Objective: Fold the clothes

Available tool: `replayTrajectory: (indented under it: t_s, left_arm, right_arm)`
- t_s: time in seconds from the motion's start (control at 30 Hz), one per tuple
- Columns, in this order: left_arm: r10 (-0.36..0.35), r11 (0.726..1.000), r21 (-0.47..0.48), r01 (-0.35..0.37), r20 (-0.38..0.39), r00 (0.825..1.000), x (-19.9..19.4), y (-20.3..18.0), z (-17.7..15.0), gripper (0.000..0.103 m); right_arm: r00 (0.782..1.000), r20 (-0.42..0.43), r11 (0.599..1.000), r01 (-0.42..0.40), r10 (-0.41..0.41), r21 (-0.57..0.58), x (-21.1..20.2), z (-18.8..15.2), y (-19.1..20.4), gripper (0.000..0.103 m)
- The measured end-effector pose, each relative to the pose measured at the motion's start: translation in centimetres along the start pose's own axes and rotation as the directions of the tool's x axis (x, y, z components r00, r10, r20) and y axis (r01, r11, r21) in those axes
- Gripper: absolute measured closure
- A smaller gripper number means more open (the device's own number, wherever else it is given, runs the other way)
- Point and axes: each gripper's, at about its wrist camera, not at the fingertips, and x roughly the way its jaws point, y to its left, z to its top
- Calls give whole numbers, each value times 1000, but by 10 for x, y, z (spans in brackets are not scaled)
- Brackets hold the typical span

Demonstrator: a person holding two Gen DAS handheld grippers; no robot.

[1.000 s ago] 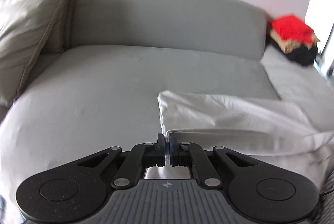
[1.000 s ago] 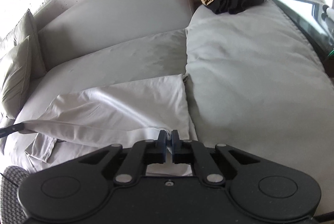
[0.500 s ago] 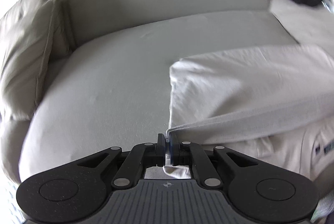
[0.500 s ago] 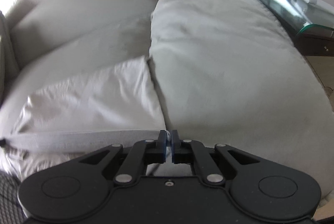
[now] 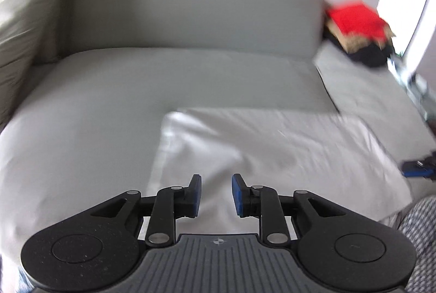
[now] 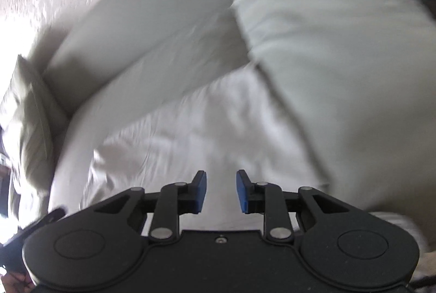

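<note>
Both grippers let go; white garment flat on the sofa.
Left wrist view: left gripper (image 5: 215,193) jaws just opened, narrow gap, nothing between; white garment (image 5: 272,154) on sofa (image 5: 109,91) seat; clothes pile (image 5: 357,31) at sofa's far corner.
Right wrist view: right gripper (image 6: 220,190) likewise just parted, empty; pillow (image 6: 27,126) at sofa's end; pile cut off, all blurred.

Daylight floods in from the window (image 5: 406,9), blown out to plain white on my left feed, and the wall (image 6: 24,17) glares at the right feed's left edge. Both feeds are motion-smeared, the right one worse, with fisheye bending and dark corners.
</note>
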Motion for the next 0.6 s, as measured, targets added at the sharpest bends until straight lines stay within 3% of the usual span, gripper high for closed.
replayTrajectory:
  t_s: [0.2,0.33,0.43,0.5,0.6]
  left_arm:
    - [-17,996,79,28,-129,992,52,-49,-24,80]
    - [-43,987,147,66,-155,987,19,-60,-56,83]
    - [-75,992,87,93,-192,979,-2,-41,-64,83]
    - [-43,996,67,53,-137,990,-15,-28,-62,83]
    - [46,999,21,-46,-5,999,-28,-7,-45,79]
  right_arm:
    - [995,-84,994,52,-61,-99,43,-20,29,78]
    - [985,-145,974,65,-98,-216,30,-49,33,80]
    - [974,-203,976,61,-104,-211,14,-58,29,80]
    - [985,-160,981,29,-60,-190,2,-55,31,80]
    - [996,-70,989,-64,55,-132,-9,-42,37,70]
